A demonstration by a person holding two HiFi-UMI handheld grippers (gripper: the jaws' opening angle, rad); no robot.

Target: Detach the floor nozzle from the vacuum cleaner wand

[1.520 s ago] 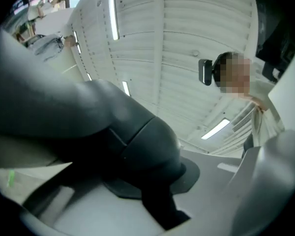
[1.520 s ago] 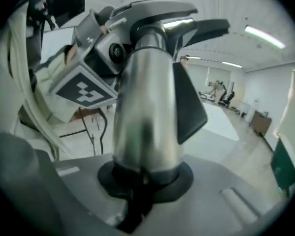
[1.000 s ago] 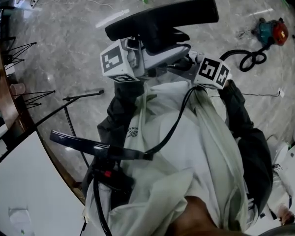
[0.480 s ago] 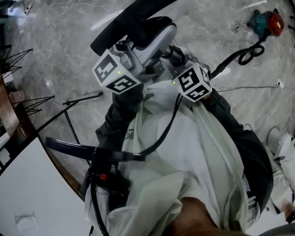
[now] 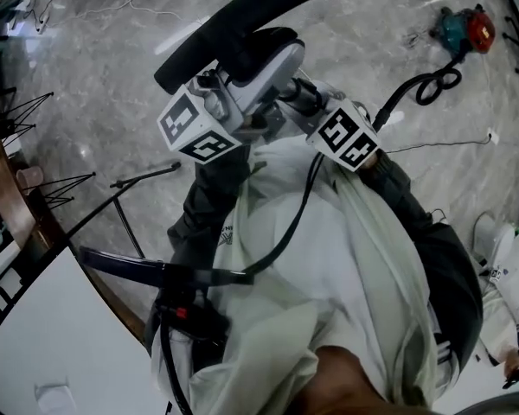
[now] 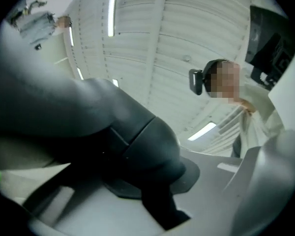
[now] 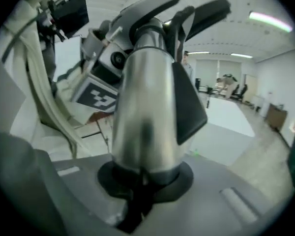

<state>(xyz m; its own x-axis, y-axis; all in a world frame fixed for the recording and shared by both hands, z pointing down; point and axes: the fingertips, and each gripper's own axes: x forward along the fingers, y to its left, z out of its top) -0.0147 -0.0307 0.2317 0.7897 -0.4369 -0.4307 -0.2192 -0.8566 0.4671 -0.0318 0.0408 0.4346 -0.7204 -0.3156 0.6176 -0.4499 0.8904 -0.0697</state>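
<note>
Swung steeper since a second ago, floor nozzle [image 5: 242,15] looks still joined to wand [image 7: 145,107]; left hand-held gripper [image 6: 150,181] clamps it, right hand-held gripper [image 7: 140,186], just beside, clamps wand.

Both my arms are stretched out in front, the left sleeve [image 5: 209,199] and right sleeve [image 5: 415,210] angling in toward each other. My left gripper [image 5: 233,102] and right gripper [image 5: 316,115] sit just beside one another (marker cubes almost side by side). My left jaws are clamped on the floor nozzle's [image 5: 242,15] grey neck, my right jaws pinched on the silver wand [image 7: 145,107].
</note>
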